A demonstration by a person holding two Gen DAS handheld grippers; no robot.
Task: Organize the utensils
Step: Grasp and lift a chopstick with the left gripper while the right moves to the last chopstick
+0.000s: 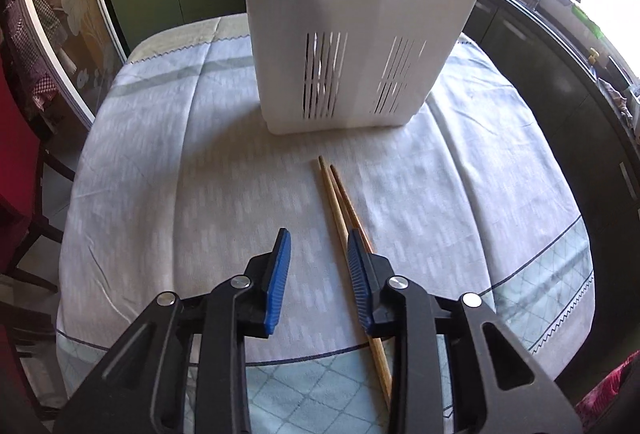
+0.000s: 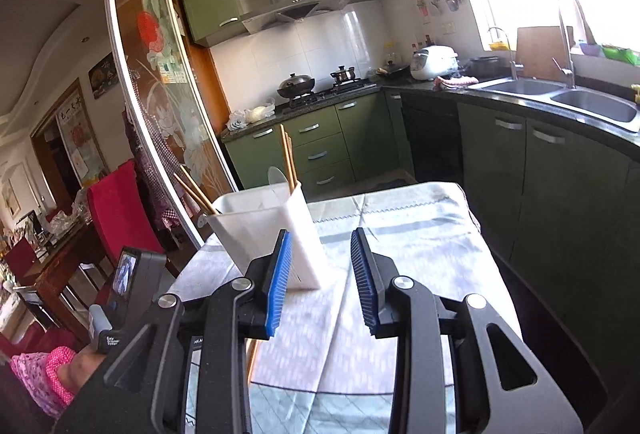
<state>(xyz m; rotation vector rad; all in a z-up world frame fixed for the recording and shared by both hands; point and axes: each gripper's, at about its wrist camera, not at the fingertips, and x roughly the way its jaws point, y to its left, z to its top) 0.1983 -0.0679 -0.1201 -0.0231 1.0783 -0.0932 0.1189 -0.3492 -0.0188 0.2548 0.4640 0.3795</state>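
A white slotted utensil holder [image 1: 352,30] stands upright on the clothed table [image 1: 180,162]. Wooden sticks poke out of its top. Two wooden chopsticks [image 1: 340,210] lie side by side on the cloth in front of it, running under the right finger of my left gripper [image 1: 318,242], which is open and empty just above them. In the right wrist view the holder [image 2: 272,230] stands ahead to the left with chopsticks [image 2: 289,162] and a pale spoon in it. My right gripper [image 2: 320,246] is open and empty above the table.
The left hand-held gripper's body with a small screen [image 2: 128,274] sits at the table's left edge. A red chair [image 2: 116,202] stands left of the table. Green cabinets [image 2: 316,150], a stove and a sink counter [image 2: 560,94] lie beyond and right.
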